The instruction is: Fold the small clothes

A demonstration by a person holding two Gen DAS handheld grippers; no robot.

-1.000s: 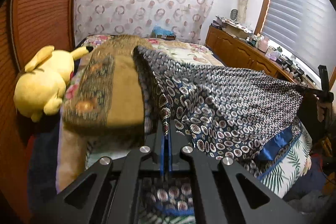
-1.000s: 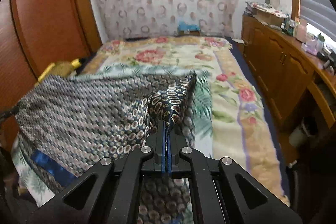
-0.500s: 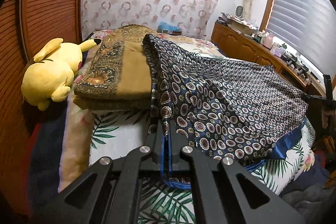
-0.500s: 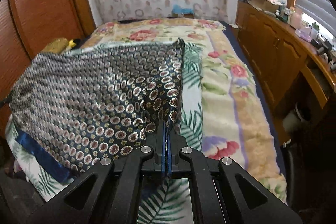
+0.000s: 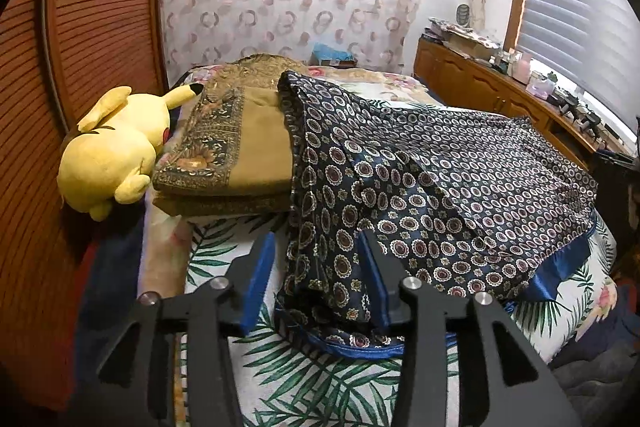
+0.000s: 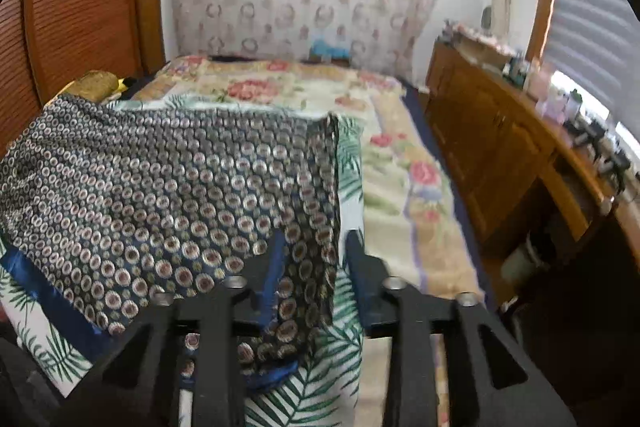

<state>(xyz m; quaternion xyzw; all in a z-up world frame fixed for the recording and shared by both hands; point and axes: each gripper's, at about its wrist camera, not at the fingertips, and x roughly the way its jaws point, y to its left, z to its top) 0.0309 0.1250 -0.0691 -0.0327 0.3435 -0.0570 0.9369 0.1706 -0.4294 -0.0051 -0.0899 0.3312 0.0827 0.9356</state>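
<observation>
A dark blue garment with a ring pattern and a plain blue hem lies spread across the near end of the bed. It also shows in the right wrist view. My left gripper is open, its jaws standing on either side of the garment's near left corner. My right gripper is open, its jaws on either side of the garment's near right corner. Neither gripper holds the cloth.
The bed has a palm-leaf sheet and a floral cover. A folded brown blanket and a yellow plush toy lie at the left. A wooden dresser runs along the right. A slatted wooden wall stands left.
Both grippers lowered the garment onto the bed and opened, letting go of its two near corners. The cloth now lies flat instead of hanging stretched between them.
</observation>
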